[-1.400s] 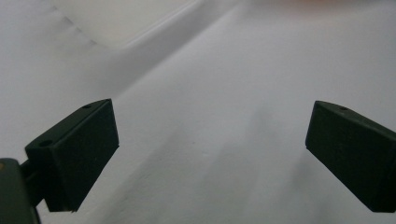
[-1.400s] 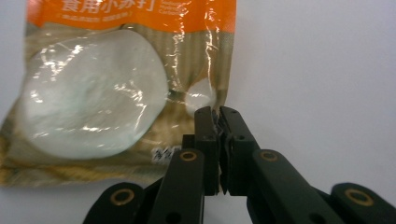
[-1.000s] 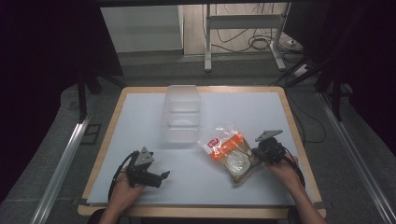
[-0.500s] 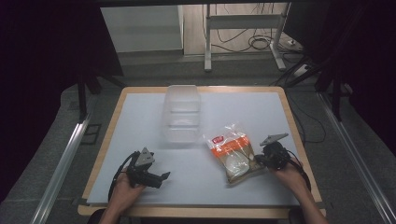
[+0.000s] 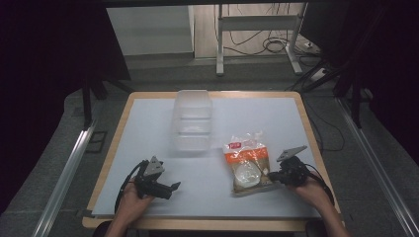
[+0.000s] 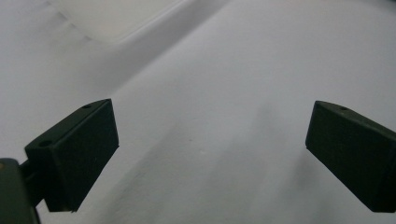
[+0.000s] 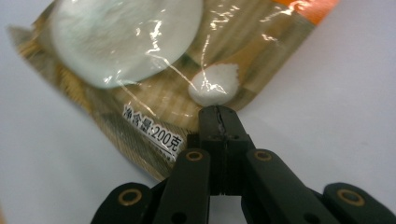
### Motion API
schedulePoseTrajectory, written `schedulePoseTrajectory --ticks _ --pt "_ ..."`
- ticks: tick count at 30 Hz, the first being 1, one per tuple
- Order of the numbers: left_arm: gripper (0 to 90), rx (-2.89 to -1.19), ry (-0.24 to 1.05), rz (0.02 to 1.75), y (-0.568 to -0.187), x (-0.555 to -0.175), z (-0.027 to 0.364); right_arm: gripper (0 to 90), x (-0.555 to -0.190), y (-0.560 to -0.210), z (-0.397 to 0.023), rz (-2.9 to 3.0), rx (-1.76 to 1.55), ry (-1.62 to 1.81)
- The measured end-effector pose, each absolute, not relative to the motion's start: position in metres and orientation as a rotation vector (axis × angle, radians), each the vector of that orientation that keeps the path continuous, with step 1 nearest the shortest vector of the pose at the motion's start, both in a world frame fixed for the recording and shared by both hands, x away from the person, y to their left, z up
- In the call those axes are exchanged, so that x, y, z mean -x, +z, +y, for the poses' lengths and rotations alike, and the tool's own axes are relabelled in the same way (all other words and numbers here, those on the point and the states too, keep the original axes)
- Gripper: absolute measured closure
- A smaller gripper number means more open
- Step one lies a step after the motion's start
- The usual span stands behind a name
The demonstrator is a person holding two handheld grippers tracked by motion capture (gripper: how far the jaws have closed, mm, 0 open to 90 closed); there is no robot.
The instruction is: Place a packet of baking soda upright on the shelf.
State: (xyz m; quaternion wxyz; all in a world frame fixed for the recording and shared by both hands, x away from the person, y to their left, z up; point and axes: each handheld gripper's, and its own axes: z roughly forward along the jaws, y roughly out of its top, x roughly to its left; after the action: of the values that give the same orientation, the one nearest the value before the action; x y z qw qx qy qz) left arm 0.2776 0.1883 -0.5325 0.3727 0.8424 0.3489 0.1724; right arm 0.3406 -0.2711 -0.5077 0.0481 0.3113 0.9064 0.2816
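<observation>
Right gripper view: tongs [image 7: 218, 112] clamping snack bag [image 7: 154, 79] edge.

Both grippers were black. The left gripper [image 5: 170, 188] carried a grey three-cornered plate and a black cable behind its blocky, screw-holed jaws. The right gripper [image 7: 218, 112] showed brass-ringed pivots behind its narrow jaws.

Right gripper [image 5: 272, 176] at snack bag [image 5: 248, 160] edge, apparently touching, left gripper [image 5: 170, 188] apart, clear container [image 5: 192, 121] beyond
</observation>
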Motion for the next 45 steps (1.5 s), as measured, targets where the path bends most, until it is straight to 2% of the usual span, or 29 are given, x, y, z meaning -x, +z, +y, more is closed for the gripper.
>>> schedulePoseTrajectory --ticks 13,38,41,42,45 --pt "2.7 -2.163 0.440 0.890 -0.533 -0.278 0.187 89.1 -0.330 -0.509 -0.254 2.887 -0.812 0.886" --pt "2.9 -2.177 0.440 0.875 -0.533 -0.278 0.185 88.6 -0.294 -0.511 -0.173 2.929 -0.496 0.842" --pt "3.0 -2.175 0.440 0.873 -0.533 -0.278 0.186 84.6 -0.295 -0.508 -0.174 2.938 -0.497 0.834" --pt "3.0 -2.174 0.440 0.872 -0.533 -0.278 0.186 79.0 -0.295 -0.507 -0.174 2.946 -0.492 0.837" --pt "3.0 -2.175 0.439 0.872 -0.533 -0.278 0.186 71.2 -0.291 -0.501 -0.175 2.929 -0.490 0.850"
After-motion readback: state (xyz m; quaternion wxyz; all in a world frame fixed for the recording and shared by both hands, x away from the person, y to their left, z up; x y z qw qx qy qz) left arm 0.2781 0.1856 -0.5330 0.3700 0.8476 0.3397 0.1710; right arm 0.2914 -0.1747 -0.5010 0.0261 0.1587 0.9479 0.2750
